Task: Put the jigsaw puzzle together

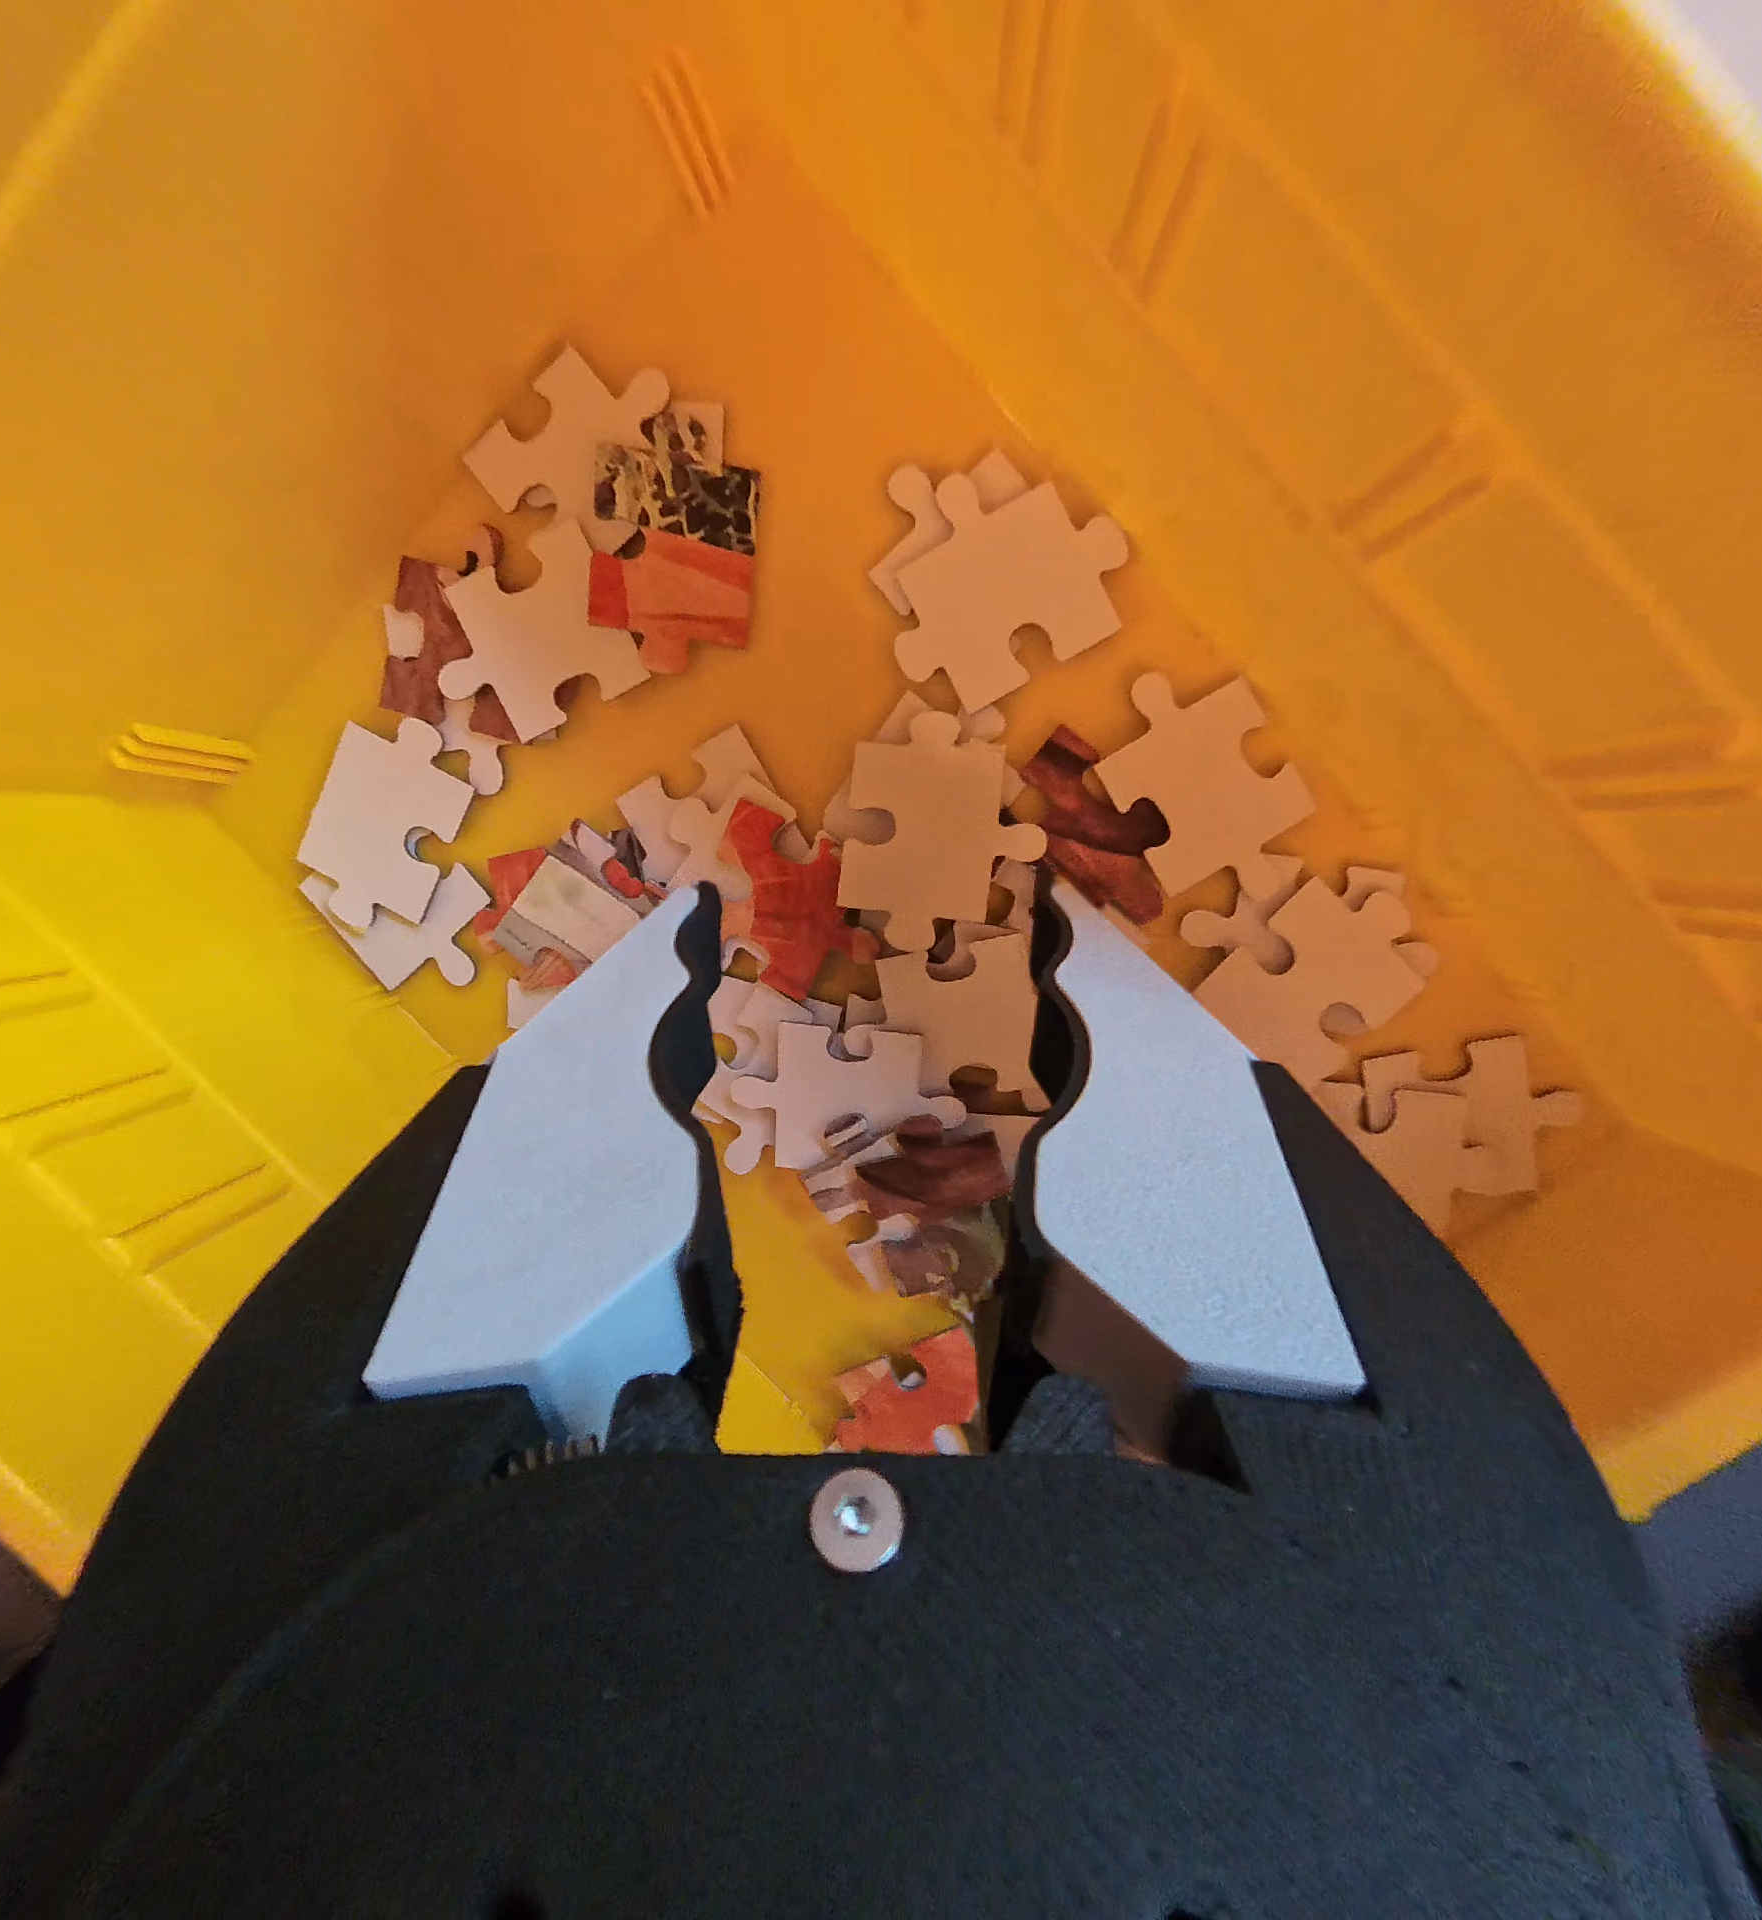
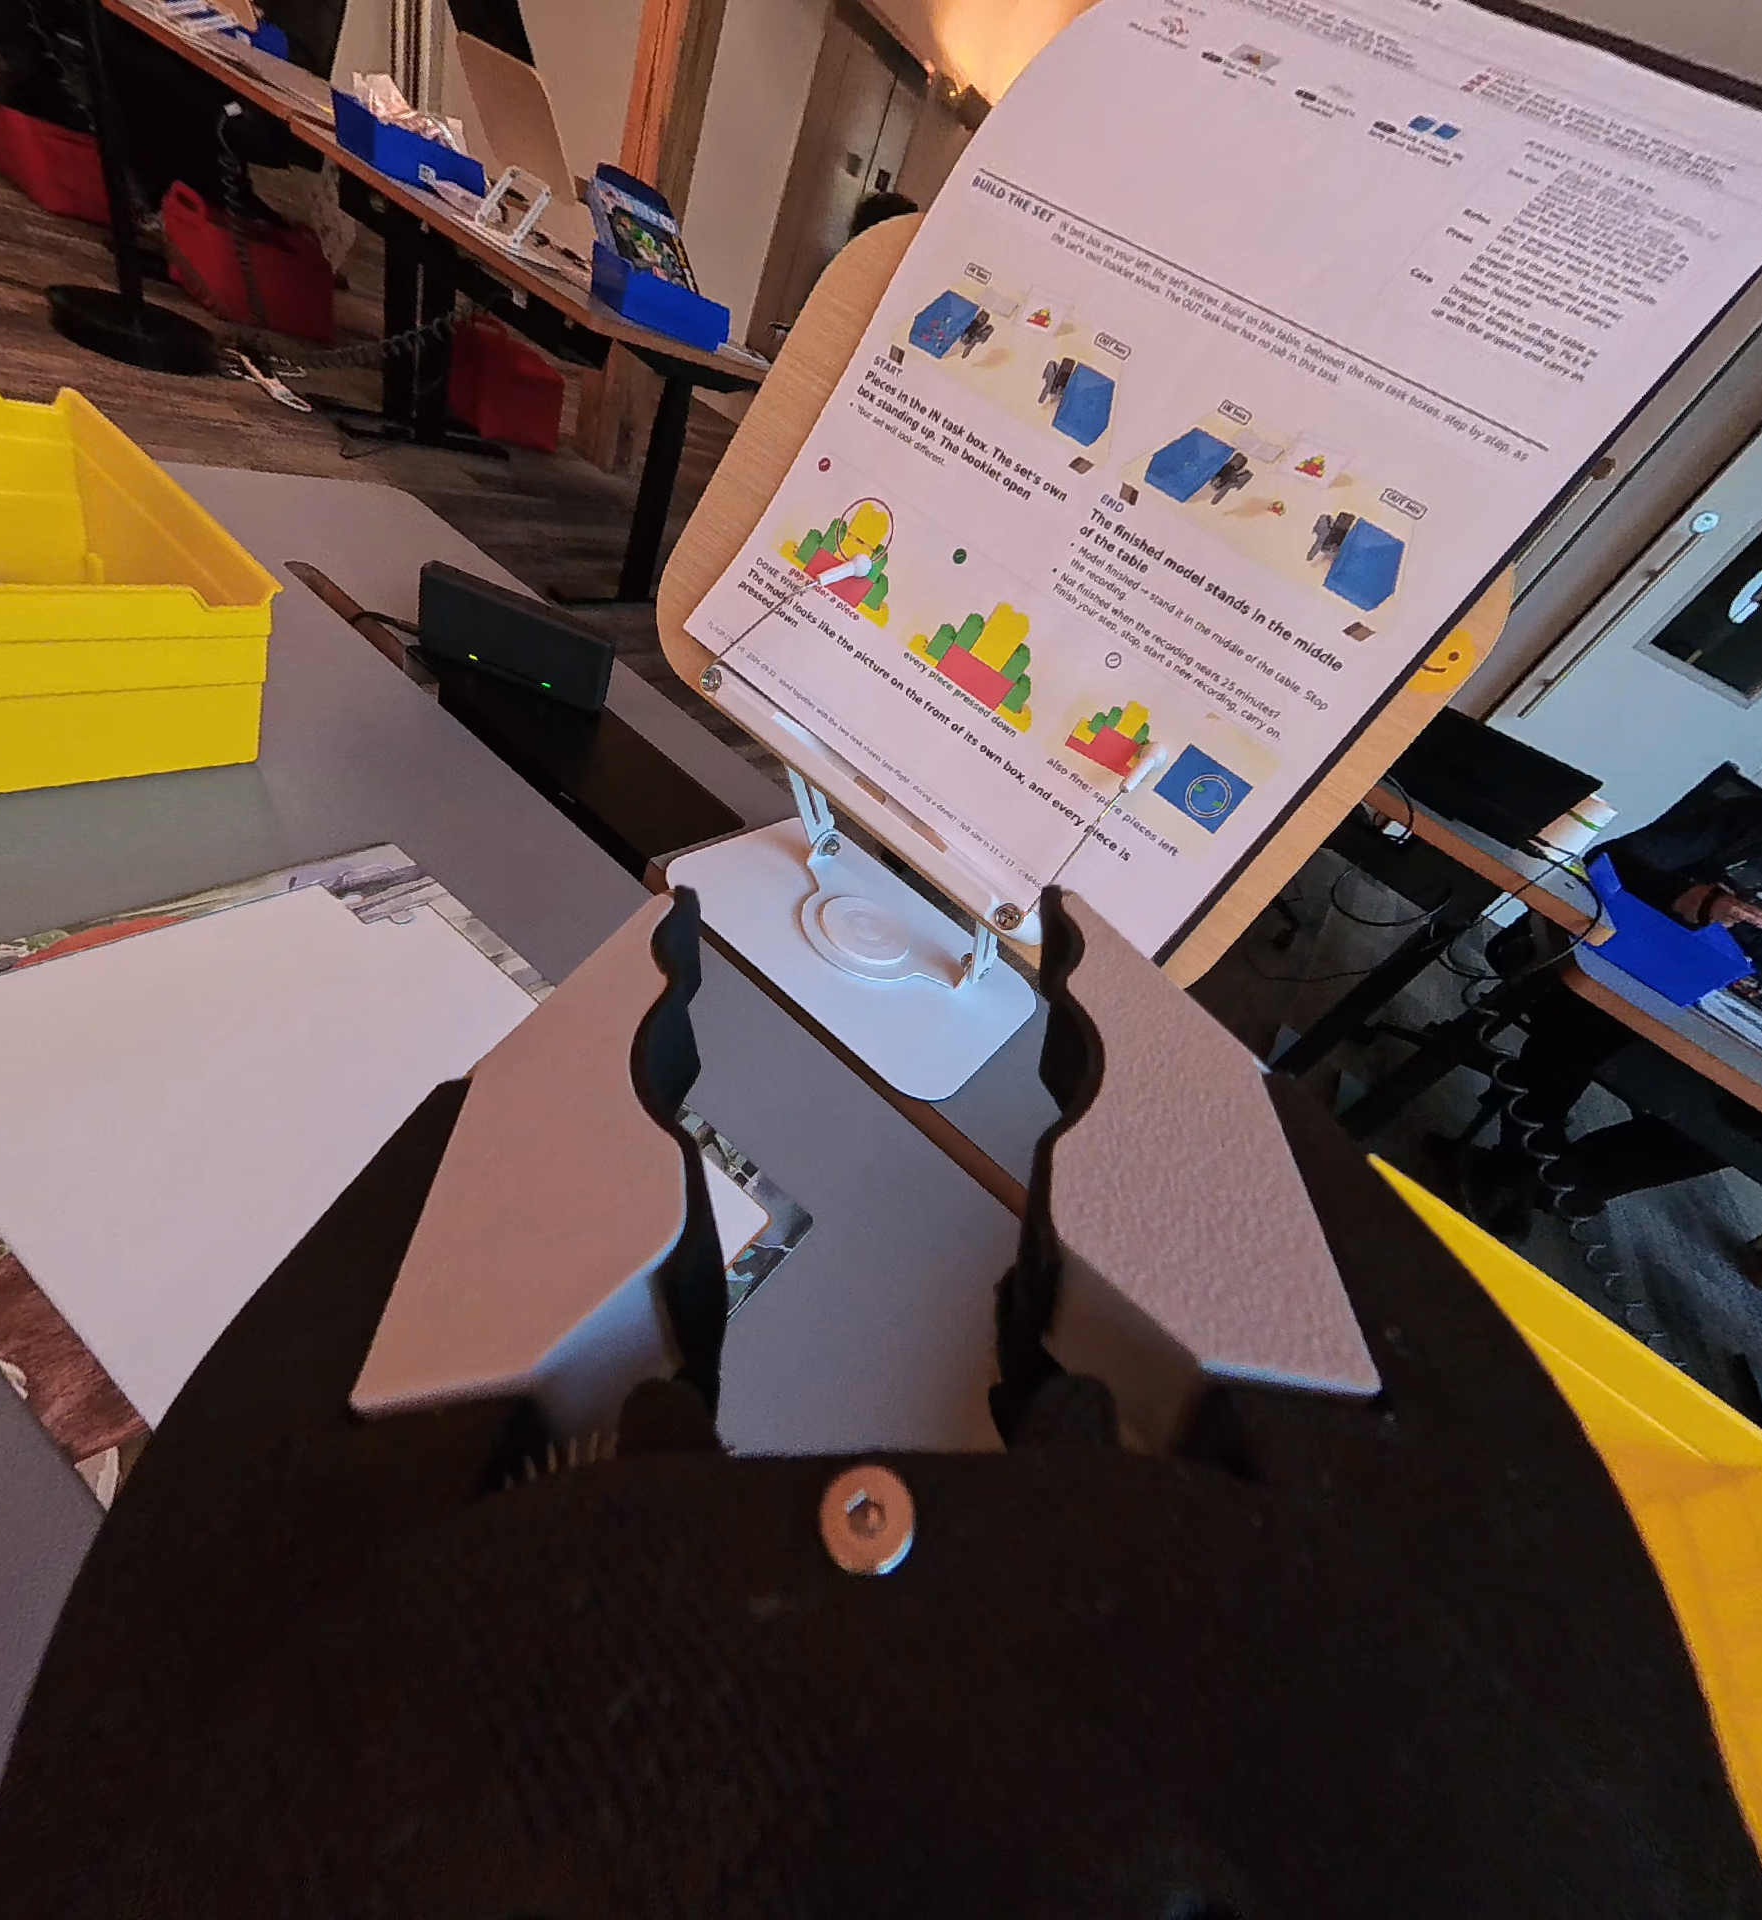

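In the left wrist view, my left gripper [image 1: 872, 914] is open inside a yellow bin [image 1: 233, 436], just above a heap of loose jigsaw pieces [image 1: 918, 842]. Most pieces lie white side up, like one [image 1: 1012, 582] at the back; a few show red and brown print [image 1: 679, 592]. Nothing is between the jaws. In the right wrist view, my right gripper [image 2: 866, 925] is open and empty above the grey table [image 2: 337, 748]. Below it to the left lies the puzzle frame [image 2: 181, 1070], a white board with a printed border of joined pieces.
A yellow bin [image 2: 77, 623] stands at the table's back left and another yellow bin's edge [image 2: 1635, 1455] is at the right. A white stand holding an instruction sheet [image 2: 1220, 468] is straight ahead. A small black device [image 2: 513, 644] sits behind the table. One gripper's finger ends stand about 50 centimeters off the other's.
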### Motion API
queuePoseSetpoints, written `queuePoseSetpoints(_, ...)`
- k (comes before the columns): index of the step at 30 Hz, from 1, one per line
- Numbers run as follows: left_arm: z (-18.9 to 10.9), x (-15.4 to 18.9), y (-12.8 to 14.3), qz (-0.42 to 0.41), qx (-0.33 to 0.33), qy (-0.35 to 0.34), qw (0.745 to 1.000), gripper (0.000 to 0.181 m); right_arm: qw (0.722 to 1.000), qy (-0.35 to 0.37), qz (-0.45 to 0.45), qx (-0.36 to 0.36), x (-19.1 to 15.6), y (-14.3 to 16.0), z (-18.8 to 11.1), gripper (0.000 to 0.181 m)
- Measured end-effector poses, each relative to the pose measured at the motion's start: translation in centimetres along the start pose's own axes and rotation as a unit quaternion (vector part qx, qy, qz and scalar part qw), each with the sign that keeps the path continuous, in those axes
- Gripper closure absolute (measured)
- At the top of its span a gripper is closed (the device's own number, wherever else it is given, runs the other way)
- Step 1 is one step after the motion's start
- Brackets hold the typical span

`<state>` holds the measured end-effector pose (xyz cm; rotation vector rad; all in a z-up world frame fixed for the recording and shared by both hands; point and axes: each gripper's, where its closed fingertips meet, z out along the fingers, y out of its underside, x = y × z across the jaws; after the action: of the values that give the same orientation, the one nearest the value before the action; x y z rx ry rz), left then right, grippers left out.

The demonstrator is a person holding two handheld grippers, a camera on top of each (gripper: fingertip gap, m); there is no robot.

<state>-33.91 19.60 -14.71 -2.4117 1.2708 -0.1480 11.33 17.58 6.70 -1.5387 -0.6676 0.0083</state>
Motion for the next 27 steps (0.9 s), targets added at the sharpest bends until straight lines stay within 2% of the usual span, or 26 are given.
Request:
queuePoseSetpoints(5,1.1,0.1,0.7,0.022,-0.028,-0.005,0.999,0.129,1.000,-0.004,-0.001,-0.006,-0.1,0.3,0.1,0.117)
queuePoseSetpoints(7,1.2,0.4,0.4,0.029,-0.024,0.001,0.999,0.149,1.000,-0.006,-0.001,-0.007,-0.1,0.4,0.1,0.118)
queuePoseSetpoints(8,1.1,0.4,0.5,0.033,-0.025,-0.001,0.999,0.152,1.000,-0.006,-0.001,-0.008,-0.1,0.5,0.1,0.118)
queuePoseSetpoints(11,0.6,0.2,0.7,0.036,-0.025,-0.007,0.999,0.152,1.000,-0.006,0.000,-0.010,-0.1,0.6,0.1,0.119)
queuePoseSetpoints(15,-1.0,0.3,-0.3,0.032,0.017,-0.003,0.999,0.152,1.000,-0.007,-0.002,-0.016,-0.3,0.9,0.4,0.119)
queuePoseSetpoints(18,-3.6,1.0,-2.5,0.042,0.084,0.001,0.996,0.152,1.000,-0.017,-0.006,-0.015,-1.0,0.8,0.7,0.120)
queuePoseSetpoints(21,-7.8,2.9,-6.0,0.077,0.184,0.005,0.980,0.152,0.998,-0.055,-0.019,0.008,-3.3,-0.5,1.0,0.123)
queuePoseSetpoints(25,-14.8,8.1,-11.2,0.182,0.328,0.000,0.927,0.152,0.983,-0.167,-0.011,0.072,-9.8,-4.8,0.9,0.126)
queuePoseSetpoints(27,-17.3,10.9,-12.8,0.233,0.361,-0.018,0.903,0.153,0.969,-0.219,-0.038,0.106,-13.6,-7.1,0.1,0.126)
